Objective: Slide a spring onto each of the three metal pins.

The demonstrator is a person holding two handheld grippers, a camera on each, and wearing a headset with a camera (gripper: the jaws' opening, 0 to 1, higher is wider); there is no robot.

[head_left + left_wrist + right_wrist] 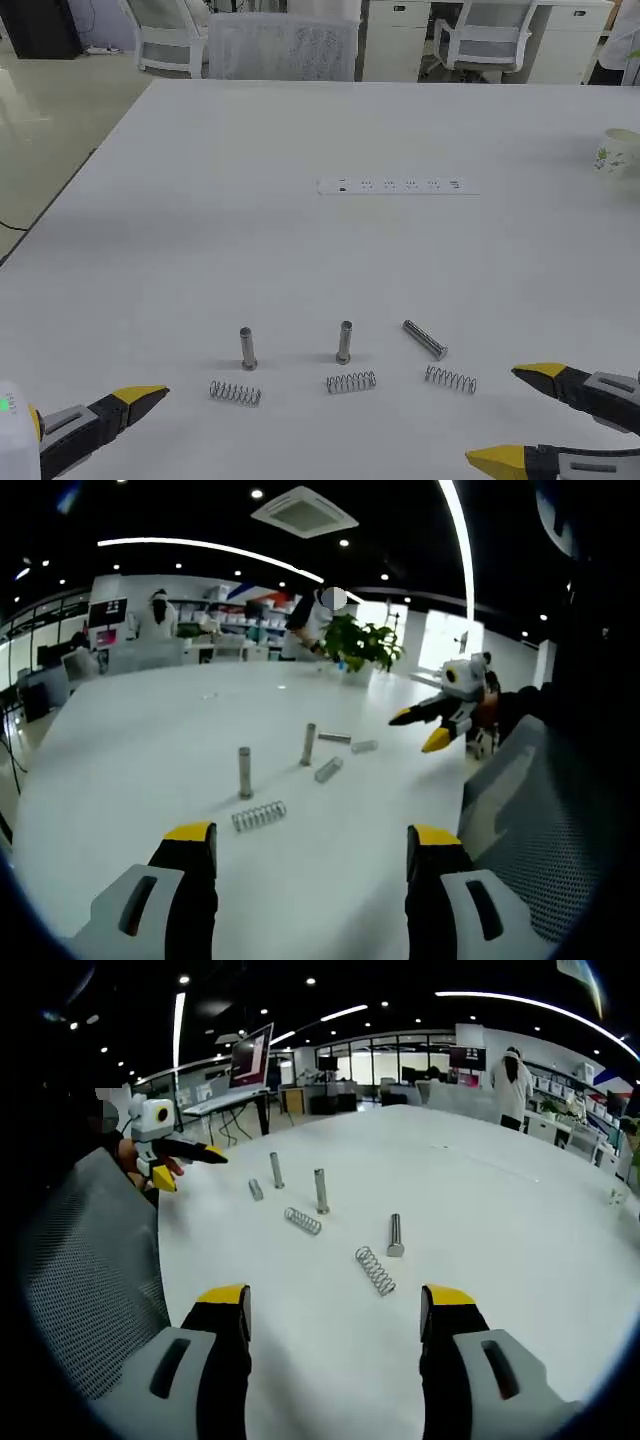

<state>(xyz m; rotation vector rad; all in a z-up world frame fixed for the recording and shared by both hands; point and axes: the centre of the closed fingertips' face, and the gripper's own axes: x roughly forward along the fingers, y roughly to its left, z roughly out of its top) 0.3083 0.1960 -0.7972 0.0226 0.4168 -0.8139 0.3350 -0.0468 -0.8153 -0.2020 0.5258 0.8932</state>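
Three metal pins stand in a row on the white table (300, 250). The left pin (247, 348) and the middle pin (344, 342) are upright; the right pin (424, 339) lies on its side. A loose spring lies in front of each: left spring (235, 393), middle spring (351, 382), right spring (450, 379). My left gripper (145, 398) hovers at the bottom left, open and holding nothing (312, 835), facing the left spring (259, 816). Over at the bottom right my right gripper (510, 415) is open and holding nothing (333, 1295), facing the right spring (375, 1270).
A white power strip (398, 185) lies mid-table beyond the pins. A patterned cup (620, 152) stands at the far right edge. Office chairs (283, 47) line the far side. The table's left edge (60, 195) runs diagonally.
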